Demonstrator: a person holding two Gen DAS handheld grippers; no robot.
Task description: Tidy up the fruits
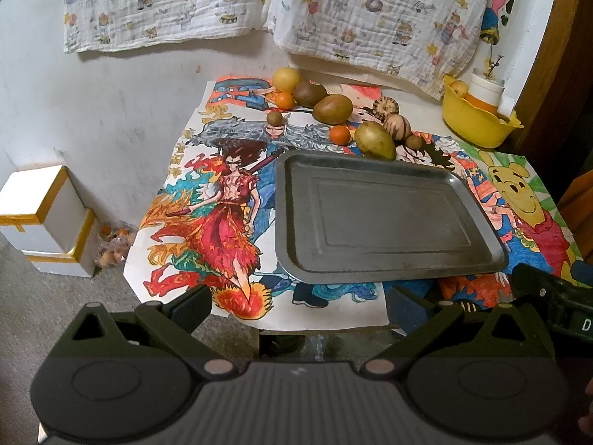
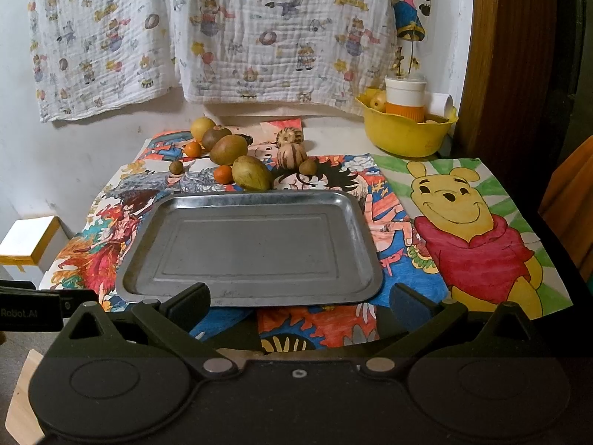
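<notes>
An empty metal tray [image 1: 481, 256] [image 2: 370, 274] lies on a table covered with cartoon drawings. Behind it sits a cluster of fruit: a green-yellow mango [image 1: 374, 140] [image 2: 252, 172] touching the tray's far rim, brown oval fruits [image 1: 332, 109] [image 2: 228, 149], small oranges [image 1: 340, 135] [image 2: 223, 174], striped round fruits [image 1: 396, 125] [image 2: 292, 156] and a yellow fruit [image 1: 286, 79] [image 2: 202, 128]. My left gripper [image 1: 298, 306] is open and empty, at the table's near edge. My right gripper [image 2: 300, 302] is open and empty, just in front of the tray.
A yellow bowl [image 1: 478, 122] [image 2: 407, 137] holding a white and orange cup stands at the back right. White boxes [image 1: 40, 215] sit on the floor at the left. A printed cloth [image 2: 222, 37] hangs on the wall behind. A wooden door frame [image 2: 511, 74] is at the right.
</notes>
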